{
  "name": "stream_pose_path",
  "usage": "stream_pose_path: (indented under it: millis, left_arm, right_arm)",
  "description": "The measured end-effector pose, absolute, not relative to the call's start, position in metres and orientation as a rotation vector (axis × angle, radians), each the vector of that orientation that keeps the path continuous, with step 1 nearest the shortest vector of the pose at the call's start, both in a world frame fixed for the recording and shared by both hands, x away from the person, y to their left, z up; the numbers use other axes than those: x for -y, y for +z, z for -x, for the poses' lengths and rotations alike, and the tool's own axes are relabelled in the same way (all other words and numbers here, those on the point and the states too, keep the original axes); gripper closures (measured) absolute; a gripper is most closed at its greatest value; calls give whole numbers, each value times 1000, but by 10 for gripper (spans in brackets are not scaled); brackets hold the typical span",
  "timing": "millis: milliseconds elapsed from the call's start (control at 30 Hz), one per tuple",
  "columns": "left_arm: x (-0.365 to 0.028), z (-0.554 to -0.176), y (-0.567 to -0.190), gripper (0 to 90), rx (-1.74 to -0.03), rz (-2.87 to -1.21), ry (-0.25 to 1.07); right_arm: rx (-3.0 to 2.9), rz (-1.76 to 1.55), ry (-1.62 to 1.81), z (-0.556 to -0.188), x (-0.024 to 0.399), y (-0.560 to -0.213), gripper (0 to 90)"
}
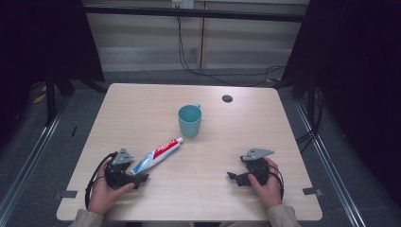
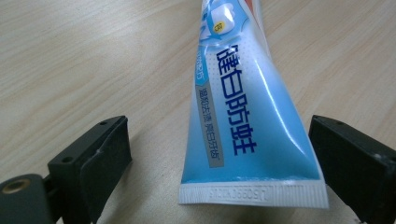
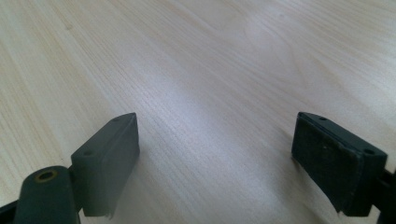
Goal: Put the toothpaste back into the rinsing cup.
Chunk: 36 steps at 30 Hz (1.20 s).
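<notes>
soft blue plastic toothpaste tube [image 2: 243,116] lies flat on the table [image 1: 227,142], its crimped tail between the spread, untouching jaws of the left gripper [image 2: 219,158]. light, slick and squashy, it likely grips best at that stiff crimp. right gripper [image 3: 215,158] spread, empty.

On the table [image 1: 142,104] we have a cup [image 1: 189,121] standing near the centre. From it, the toothpaste tube [image 1: 157,155] lies at about seven o'clock, its cap end just beside the cup's foot, perhaps touching, and its crimped end [image 2: 252,193] pointing to seven o'clock. That end lies between the jaws of our left gripper [image 1: 142,178]. Our right gripper [image 1: 231,176] rests at about four o'clock from the cup, well apart. A small round disc [image 1: 227,98] sits at two o'clock.
</notes>
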<state>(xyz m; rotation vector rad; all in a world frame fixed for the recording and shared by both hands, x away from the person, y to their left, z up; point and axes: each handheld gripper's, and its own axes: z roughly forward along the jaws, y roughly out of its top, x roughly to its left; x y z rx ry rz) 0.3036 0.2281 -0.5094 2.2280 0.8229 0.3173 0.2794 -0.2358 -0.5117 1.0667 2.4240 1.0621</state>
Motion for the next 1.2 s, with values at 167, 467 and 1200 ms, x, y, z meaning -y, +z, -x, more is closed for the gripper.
stream_pose_path:
  millis: [167,467,1200]
  left_arm:
    - [-228,-303,-509,69,-823,-2230,329]
    - [-227,-303,-502,152,-853,-2275,303]
    - [-210,-328,-471,205,-910,-2506,185]
  right_arm:
    - [-2424,-1067,1062,-279,236,-512,145]
    - [-2424,-1068,1063,-279,236,-512,146]
    - [-2424,-1066,1061,-279,236,-512,145]
